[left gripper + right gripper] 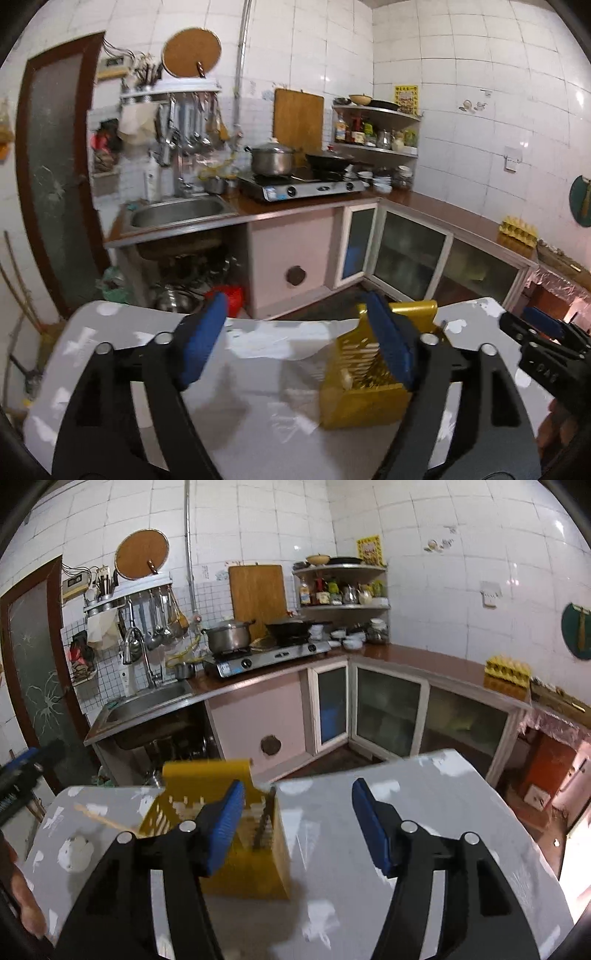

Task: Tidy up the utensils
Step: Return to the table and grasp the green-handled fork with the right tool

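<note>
Only right wrist view shows chopstick [101, 820] beside basket [221, 775].

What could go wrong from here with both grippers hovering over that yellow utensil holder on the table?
1. The yellow utensil holder looks light and stands on a plastic-covered table; a nudge from a finger might tip or slide it.
2. Both pictures are blurred, so aiming at the thin wooden stick beside the holder may miss.
3. The left gripper and right gripper work close together and could collide.

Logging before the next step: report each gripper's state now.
Left gripper: open, holding nothing.
Right gripper: open, holding nothing.
</note>
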A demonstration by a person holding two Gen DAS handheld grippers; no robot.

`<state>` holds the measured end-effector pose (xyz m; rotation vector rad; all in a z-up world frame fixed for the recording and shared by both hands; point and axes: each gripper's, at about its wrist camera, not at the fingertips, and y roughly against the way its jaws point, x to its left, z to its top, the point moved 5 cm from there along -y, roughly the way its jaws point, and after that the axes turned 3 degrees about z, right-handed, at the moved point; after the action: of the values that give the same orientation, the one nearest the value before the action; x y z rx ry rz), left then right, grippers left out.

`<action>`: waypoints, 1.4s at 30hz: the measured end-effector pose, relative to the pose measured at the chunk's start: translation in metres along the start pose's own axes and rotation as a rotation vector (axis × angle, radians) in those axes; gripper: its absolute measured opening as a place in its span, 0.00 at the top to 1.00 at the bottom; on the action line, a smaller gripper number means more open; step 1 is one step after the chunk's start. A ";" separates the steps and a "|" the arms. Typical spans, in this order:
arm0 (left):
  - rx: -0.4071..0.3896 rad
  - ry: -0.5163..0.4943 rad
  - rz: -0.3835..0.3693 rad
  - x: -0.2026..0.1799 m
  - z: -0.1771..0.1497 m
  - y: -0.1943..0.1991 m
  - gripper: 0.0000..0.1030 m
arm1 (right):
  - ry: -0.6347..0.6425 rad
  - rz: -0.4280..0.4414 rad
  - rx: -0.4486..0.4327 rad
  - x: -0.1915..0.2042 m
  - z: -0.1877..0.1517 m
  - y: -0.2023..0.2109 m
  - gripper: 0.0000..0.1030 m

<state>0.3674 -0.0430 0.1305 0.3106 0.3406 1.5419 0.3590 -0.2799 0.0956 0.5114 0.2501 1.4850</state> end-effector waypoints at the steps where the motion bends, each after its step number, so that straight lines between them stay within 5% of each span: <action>1: 0.005 -0.004 0.011 0.006 -0.004 0.011 0.14 | 0.007 -0.003 0.015 0.000 -0.007 0.007 0.41; 4: 0.018 -0.012 0.037 0.020 -0.019 0.033 0.05 | 0.024 -0.019 0.062 -0.002 -0.033 0.022 0.41; 10: 0.104 -0.027 0.050 0.039 -0.062 0.052 0.05 | 0.016 -0.032 0.161 -0.004 -0.087 0.032 0.41; 20: 0.356 -0.053 0.052 0.046 -0.167 0.023 0.05 | 0.002 -0.056 0.320 -0.004 -0.170 0.014 0.41; 35: 0.489 -0.035 0.036 0.031 -0.227 0.003 0.05 | -0.055 -0.083 0.441 0.006 -0.204 -0.026 0.44; 42: 0.510 -0.037 0.040 0.026 -0.235 -0.002 0.11 | -0.093 -0.088 0.468 0.017 -0.199 -0.036 0.57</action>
<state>0.2746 -0.0209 -0.0861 0.7464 0.7029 1.4704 0.3002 -0.2296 -0.0917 0.9293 0.5458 1.3126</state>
